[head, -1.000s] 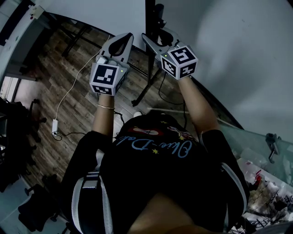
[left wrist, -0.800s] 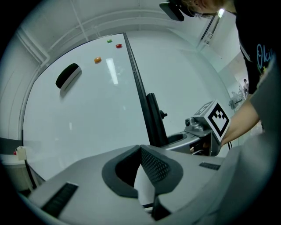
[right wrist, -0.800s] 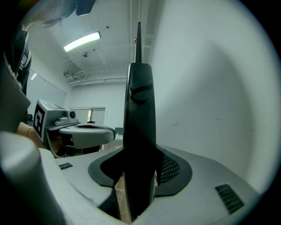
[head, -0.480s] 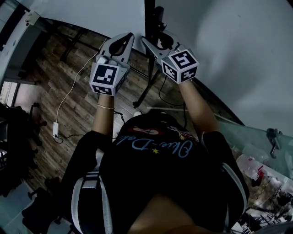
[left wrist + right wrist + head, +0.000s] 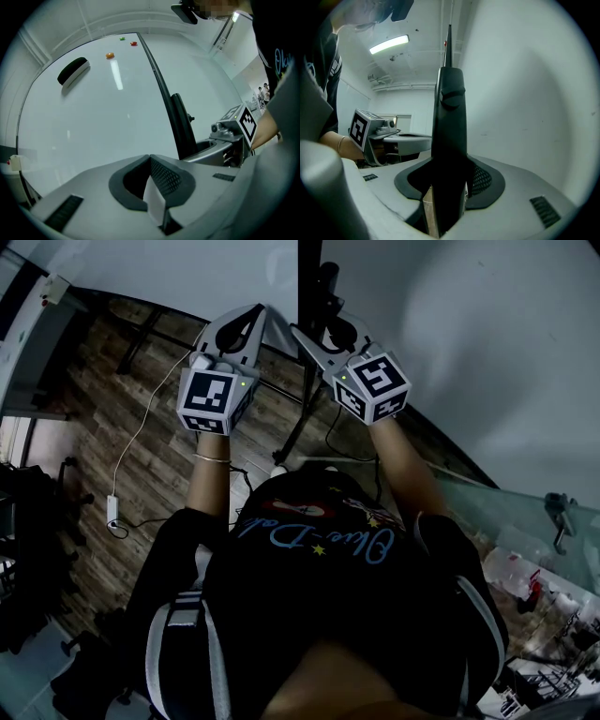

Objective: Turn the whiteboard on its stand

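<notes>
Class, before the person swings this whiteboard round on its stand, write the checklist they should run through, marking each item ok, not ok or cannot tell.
1. Hold of the right gripper on the black upright: ok, fingers closed round it.
2. Hold of the left gripper: not ok, fingers together, nothing seen between them, facing the whiteboard.
3. Is the knob on the upright loosened: cannot tell.
4. Will the eraser and magnets stay on the board: cannot tell.
5. Is the white cable clear of the stand's leg: cannot tell.
</notes>
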